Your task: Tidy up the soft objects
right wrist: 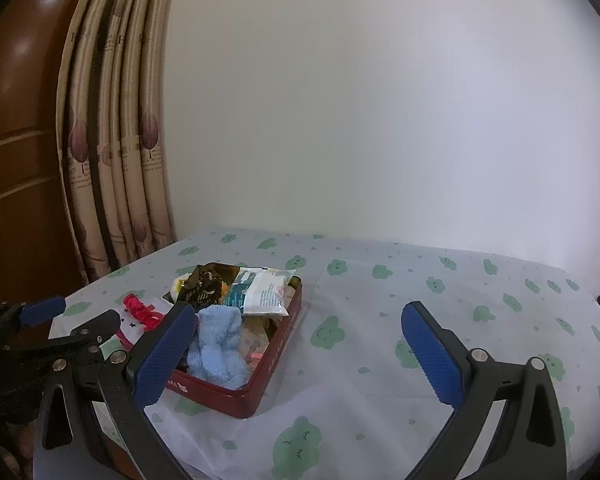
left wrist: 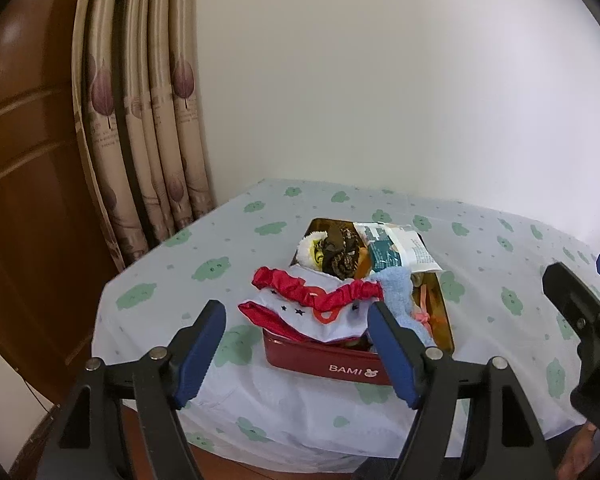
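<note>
Both tools, left tool (left wrist: 296,346) and right tool (right wrist: 296,354), hang released near the red tin (left wrist: 324,360). The red-trimmed cloth (left wrist: 320,304) drapes over its rim; tucking it in seems next.

Left gripper (left wrist: 296,344): black angular arms showing silver round screws at joints, blue ribbed pads (left wrist: 198,354) lining fingers. Right gripper (right wrist: 300,354): matching black frame, silver screws, blue textured pads (right wrist: 430,354).

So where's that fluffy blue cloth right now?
The blue cloth lies in the red tin, at its near end, just in front of the white packet.
</note>
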Available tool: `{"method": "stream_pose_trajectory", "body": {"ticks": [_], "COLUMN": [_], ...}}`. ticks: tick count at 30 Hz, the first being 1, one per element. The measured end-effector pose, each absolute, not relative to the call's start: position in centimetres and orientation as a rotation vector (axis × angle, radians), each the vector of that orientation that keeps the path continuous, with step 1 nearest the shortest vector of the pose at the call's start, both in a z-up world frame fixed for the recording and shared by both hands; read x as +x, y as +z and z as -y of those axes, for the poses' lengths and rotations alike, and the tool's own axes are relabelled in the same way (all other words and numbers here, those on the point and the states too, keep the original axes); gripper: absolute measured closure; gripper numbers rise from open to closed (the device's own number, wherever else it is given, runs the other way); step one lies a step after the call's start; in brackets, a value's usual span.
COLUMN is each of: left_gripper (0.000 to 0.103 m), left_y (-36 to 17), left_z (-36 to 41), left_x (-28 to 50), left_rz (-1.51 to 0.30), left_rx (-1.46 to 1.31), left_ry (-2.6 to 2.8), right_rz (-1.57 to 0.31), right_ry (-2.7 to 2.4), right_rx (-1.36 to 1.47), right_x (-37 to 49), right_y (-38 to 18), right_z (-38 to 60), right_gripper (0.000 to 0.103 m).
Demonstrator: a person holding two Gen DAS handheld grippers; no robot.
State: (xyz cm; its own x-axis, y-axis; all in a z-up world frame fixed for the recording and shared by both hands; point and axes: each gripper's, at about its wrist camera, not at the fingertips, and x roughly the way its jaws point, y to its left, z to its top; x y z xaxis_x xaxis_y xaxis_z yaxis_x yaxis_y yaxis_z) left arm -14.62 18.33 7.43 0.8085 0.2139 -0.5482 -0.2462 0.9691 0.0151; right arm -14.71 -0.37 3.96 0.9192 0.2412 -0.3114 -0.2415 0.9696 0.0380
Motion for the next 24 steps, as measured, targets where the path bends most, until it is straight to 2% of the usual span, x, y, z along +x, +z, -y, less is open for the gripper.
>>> {"method": "stream_pose_trajectory", "body": {"ticks": [24], "left_gripper": [0.028], "left_y": [7.16], "left_z": [-18.96], "left_x": [-14.58], "left_rz": [-0.603], "left_rx": [-0.078], "left_ry": [0.256], "right_rz": [-0.337], "right_ry": [0.262], "right_rx": [-0.013], "right_x": [-14.99], "right_y": [3.91], "right_z": [0.36], "right_gripper": [0.001]}}
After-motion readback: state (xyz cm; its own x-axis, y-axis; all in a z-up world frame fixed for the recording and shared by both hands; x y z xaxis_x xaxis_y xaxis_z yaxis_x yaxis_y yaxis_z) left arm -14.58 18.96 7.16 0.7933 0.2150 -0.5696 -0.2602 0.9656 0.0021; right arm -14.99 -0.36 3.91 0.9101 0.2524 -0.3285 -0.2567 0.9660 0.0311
